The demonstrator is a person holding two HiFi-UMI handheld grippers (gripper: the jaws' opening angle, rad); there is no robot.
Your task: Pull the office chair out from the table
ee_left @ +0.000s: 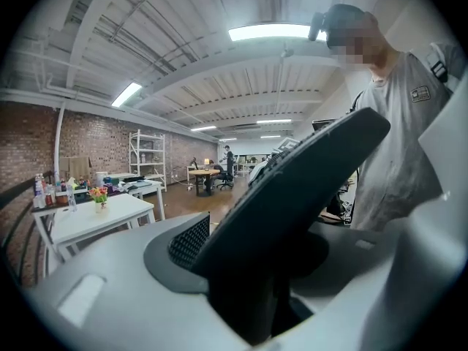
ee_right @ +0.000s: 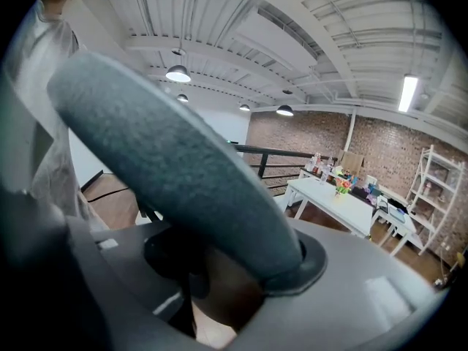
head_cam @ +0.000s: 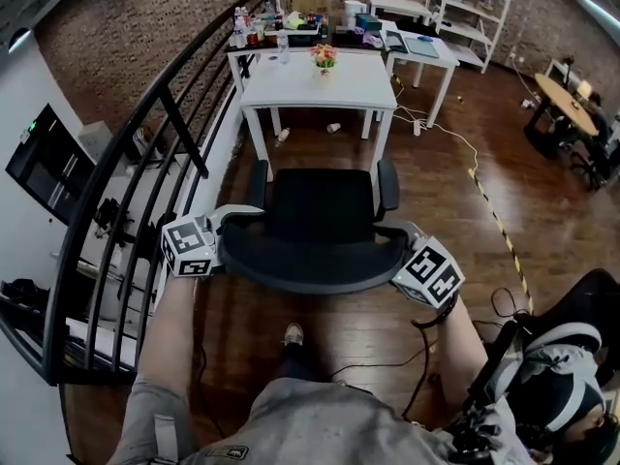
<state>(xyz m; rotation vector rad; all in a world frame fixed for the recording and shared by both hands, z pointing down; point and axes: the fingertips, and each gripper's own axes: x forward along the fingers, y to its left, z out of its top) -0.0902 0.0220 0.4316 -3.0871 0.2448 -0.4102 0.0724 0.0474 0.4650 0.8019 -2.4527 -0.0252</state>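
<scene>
The black office chair [head_cam: 320, 206] stands on the wood floor a short way in front of the white table [head_cam: 320, 80], its seat facing the table. My left gripper [head_cam: 231, 229] is clamped on the left edge of the chair's curved backrest [head_cam: 310, 264]. My right gripper [head_cam: 405, 242] is clamped on the right edge. In the left gripper view the dark backrest rim [ee_left: 292, 189] runs between the grey jaws. In the right gripper view the padded rim [ee_right: 175, 167] fills the gap between the jaws. The pad contact itself is partly hidden.
A black railing [head_cam: 145, 163] runs along the left, close to the chair. A flower pot [head_cam: 325, 58] sits on the table, with more white tables [head_cam: 421, 46] and shelving [head_cam: 475, 8] behind. Cables [head_cam: 465, 143] and striped tape [head_cam: 496, 219] lie at right. Another chair [head_cam: 581, 308] stands near right.
</scene>
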